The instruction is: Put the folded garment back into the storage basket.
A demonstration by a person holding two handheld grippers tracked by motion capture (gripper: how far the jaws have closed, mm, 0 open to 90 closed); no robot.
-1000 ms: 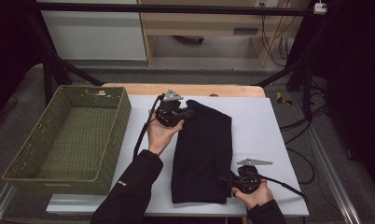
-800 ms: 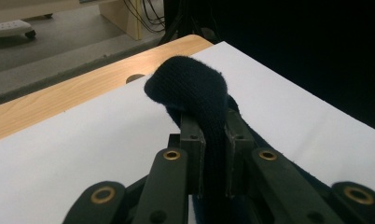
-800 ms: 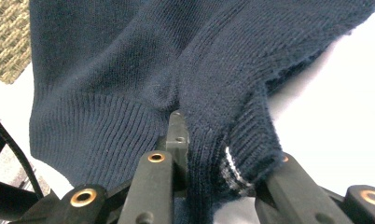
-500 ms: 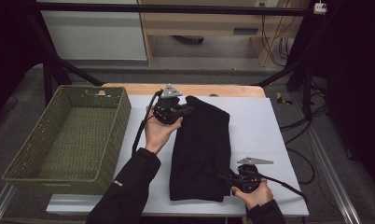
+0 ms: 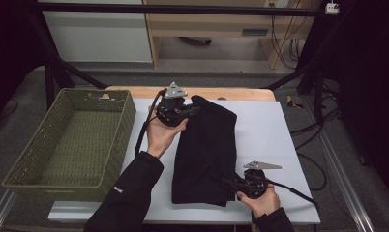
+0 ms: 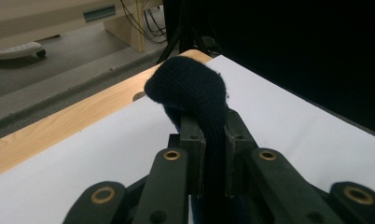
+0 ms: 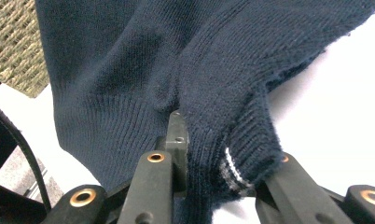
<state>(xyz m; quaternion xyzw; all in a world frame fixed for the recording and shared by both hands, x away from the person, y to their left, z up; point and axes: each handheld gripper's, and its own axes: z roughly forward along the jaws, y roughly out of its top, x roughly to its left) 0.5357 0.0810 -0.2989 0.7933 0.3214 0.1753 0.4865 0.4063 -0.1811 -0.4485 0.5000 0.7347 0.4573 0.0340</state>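
Left tongs: jaws pinching a bunched fold of the dark knit sweater at its far end. In the left gripper view the left tongs have the fabric pressed between both pads, with a rounded lump of knit sticking up just past the tips.

Right tongs: jaws clamped on the sweater's near edge, close to the person's side of the worktop. In the right gripper view the right tongs grip a ribbed hem; the sweater spreads up and away from the tips, and a thin pale stripe shows on the hem just beside the right jaw.

Sweater lies lengthwise between the two tongs, folded narrow and resting on the white worktop sheet, far end raised a bit at the left tongs.

Left hand holds its gripper from below; right hand sits at the near edge. Both sleeves are dark.

Green woven basket: left of the left tongs, apart from the sweater, at the worktop's left edge. A corner of the basket shows beyond the right tongs, past the sweater.
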